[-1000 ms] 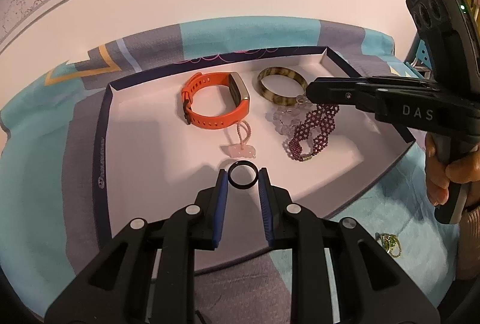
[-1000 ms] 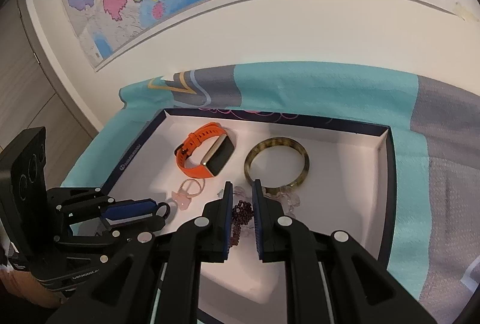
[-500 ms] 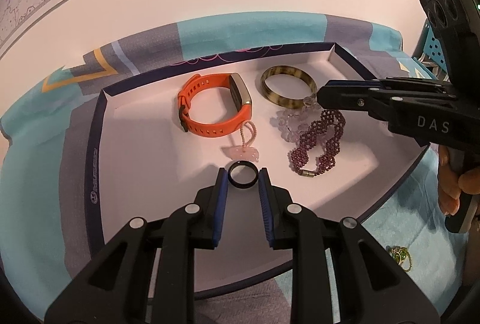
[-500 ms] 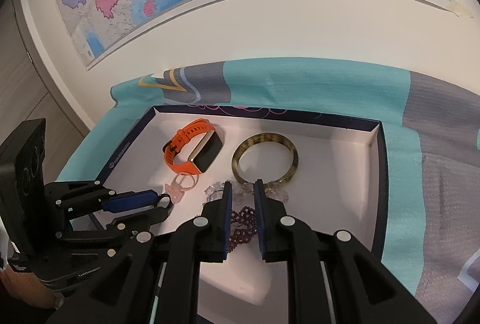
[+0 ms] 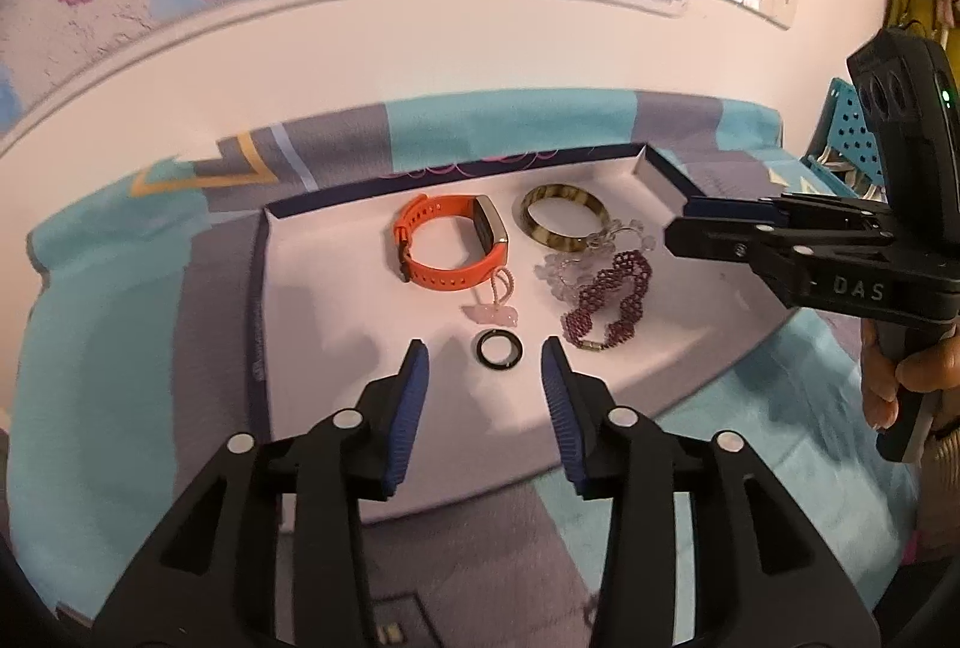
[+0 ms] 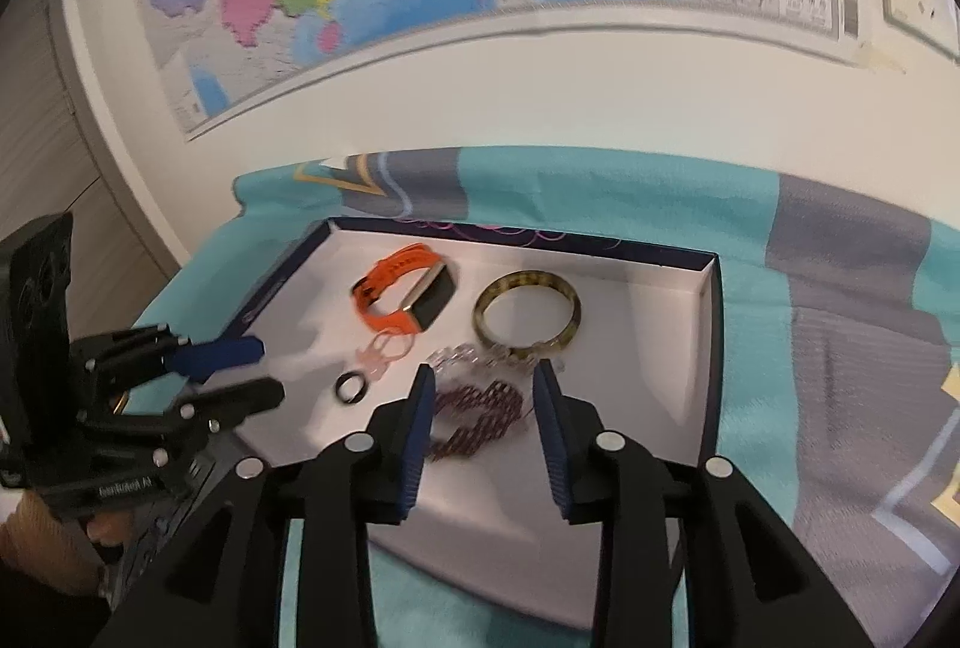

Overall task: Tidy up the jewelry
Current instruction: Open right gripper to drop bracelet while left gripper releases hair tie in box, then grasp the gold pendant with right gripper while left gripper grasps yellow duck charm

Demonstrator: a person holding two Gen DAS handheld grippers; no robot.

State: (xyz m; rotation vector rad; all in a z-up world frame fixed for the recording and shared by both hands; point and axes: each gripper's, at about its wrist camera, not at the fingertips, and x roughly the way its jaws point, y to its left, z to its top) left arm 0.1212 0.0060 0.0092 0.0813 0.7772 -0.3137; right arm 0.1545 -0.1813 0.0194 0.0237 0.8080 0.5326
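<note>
The left gripper (image 5: 483,378) is opening, its jaws spreading apart over the tray (image 5: 336,288), with the black ring (image 5: 499,349) lying free on the tray floor between and just beyond the fingertips, untouched. The right gripper (image 6: 485,393) is opening too, hovering over the purple bracelet (image 6: 477,417), which is lying flat between its jaws without the pads pressing on it. Behind, the orange watch (image 5: 447,249), the bangle (image 5: 561,225), a clear bead bracelet (image 5: 561,273) and a pink charm (image 5: 492,312) are resting in the same tray on the teal cloth (image 5: 90,348).
</note>
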